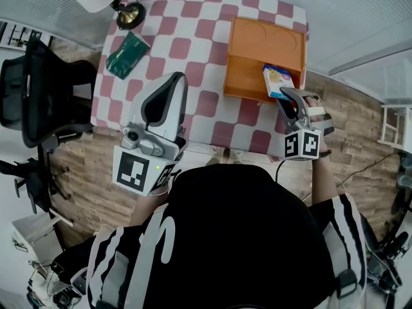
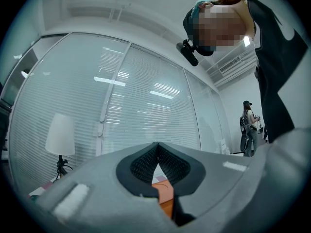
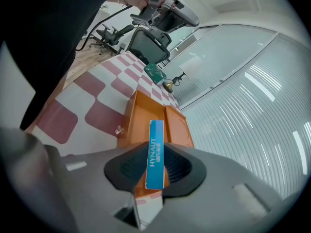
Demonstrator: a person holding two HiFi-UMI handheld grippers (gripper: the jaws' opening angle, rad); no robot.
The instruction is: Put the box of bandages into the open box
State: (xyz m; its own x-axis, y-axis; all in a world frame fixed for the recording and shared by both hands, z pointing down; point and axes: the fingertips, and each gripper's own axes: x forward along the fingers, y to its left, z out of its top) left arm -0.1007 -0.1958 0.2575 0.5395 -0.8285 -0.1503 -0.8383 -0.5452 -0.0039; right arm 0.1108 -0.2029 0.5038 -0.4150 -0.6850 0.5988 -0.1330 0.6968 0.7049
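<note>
Clamping the bandage box (image 3: 155,149) by its flat sides in the partly closed right gripper (image 3: 155,155), and hanging it just over the near compartment of the orange box (image 1: 257,44). Holding the left gripper (image 2: 158,144) empty, jaws pressed together, left of the orange box, above the checked table (image 1: 187,24).

HYNAUT in white on the blue edge of the box of bandages (image 3: 155,154), lower centre (smaller print beside it illegible).
</note>
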